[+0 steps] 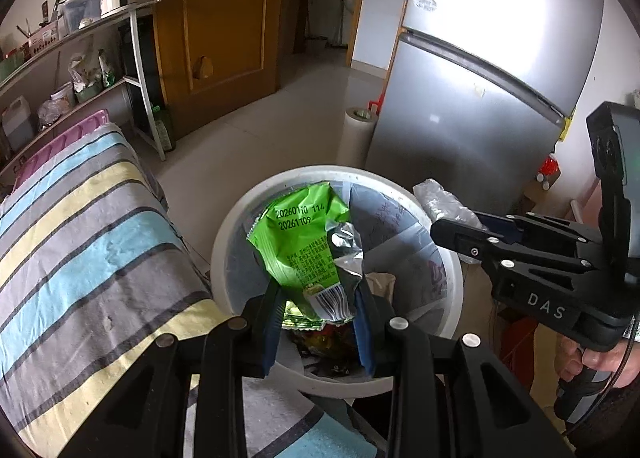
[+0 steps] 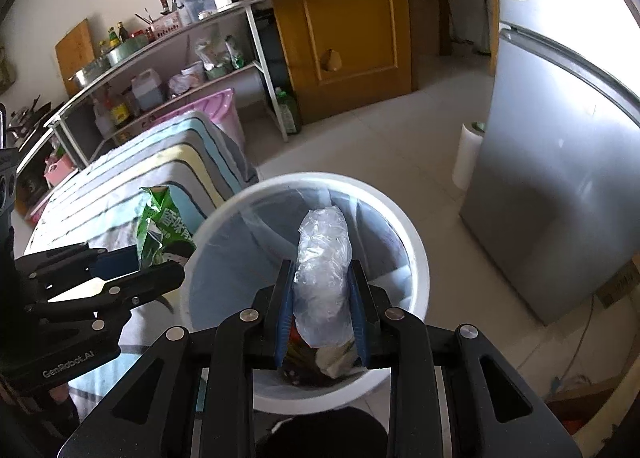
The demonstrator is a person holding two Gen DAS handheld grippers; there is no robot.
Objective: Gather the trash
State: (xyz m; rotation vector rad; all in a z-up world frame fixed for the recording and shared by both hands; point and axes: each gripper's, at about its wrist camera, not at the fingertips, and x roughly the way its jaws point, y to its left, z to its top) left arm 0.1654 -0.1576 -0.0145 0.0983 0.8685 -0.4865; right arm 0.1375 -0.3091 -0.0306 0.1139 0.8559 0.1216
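Grippers hover over a white trash bin (image 1: 224, 258). Left gripper (image 1: 318, 294) fingers pinch a green snack wrapper (image 1: 304, 234); right gripper (image 2: 322, 294) fingers pinch a crumpled clear plastic bag (image 2: 324, 258).

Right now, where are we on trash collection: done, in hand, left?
Done: some wrappers already lie at the bottom of the white bin. In hand: the left gripper is shut on a green snack bag, the right gripper is shut on a clear plastic wad, both held over the bin opening. Left: release both. No other loose trash shows on the striped cloth.
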